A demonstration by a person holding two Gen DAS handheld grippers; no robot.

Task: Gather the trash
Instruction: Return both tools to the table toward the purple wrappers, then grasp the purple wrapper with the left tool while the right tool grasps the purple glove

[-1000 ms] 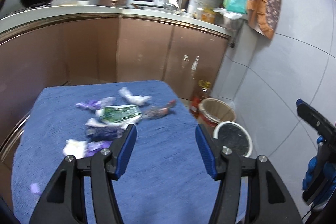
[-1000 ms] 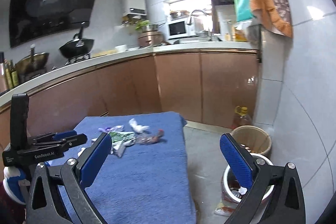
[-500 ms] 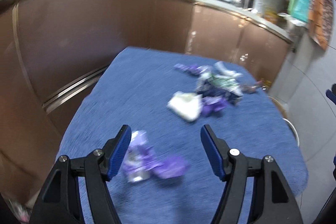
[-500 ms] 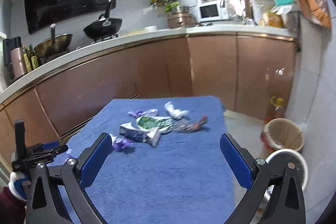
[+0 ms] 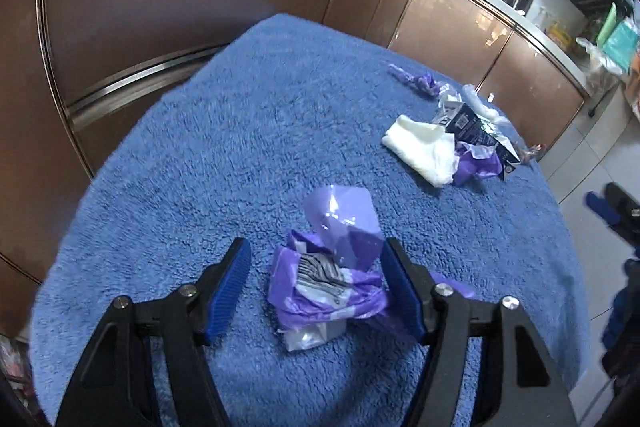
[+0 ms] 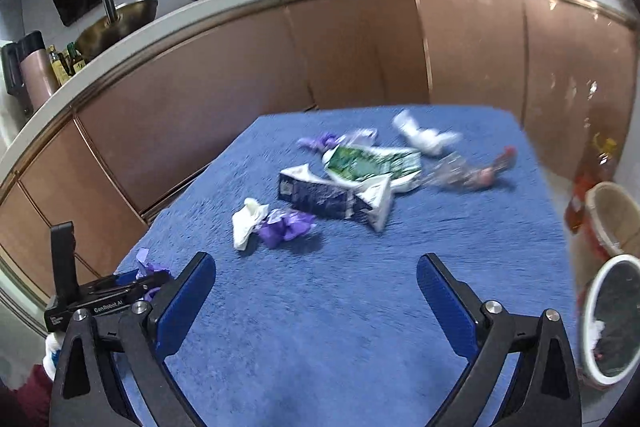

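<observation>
Two grippers are out over the blue towel [image 5: 240, 131], and the left gripper [image 5: 316, 285] sits low with its jaws about half open around a crumpled purple wrapper [image 5: 324, 279], one pad touching its edge and the other clear, so I'd say it's lined up to pinch that piece first since it lies apart from the main pile by the dark carton [image 6: 320, 193]. Compared with a second ago, when that gripper faced the far pile, it has swung over and dropped onto this stray piece, jaws just narrowing a little, while the right gripper [image 6: 316, 301] has come lower too, wide open with nothing between its pads, jaws just easing in slightly, probably waiting near the bins [image 6: 612, 319] at the towel's right edge
</observation>
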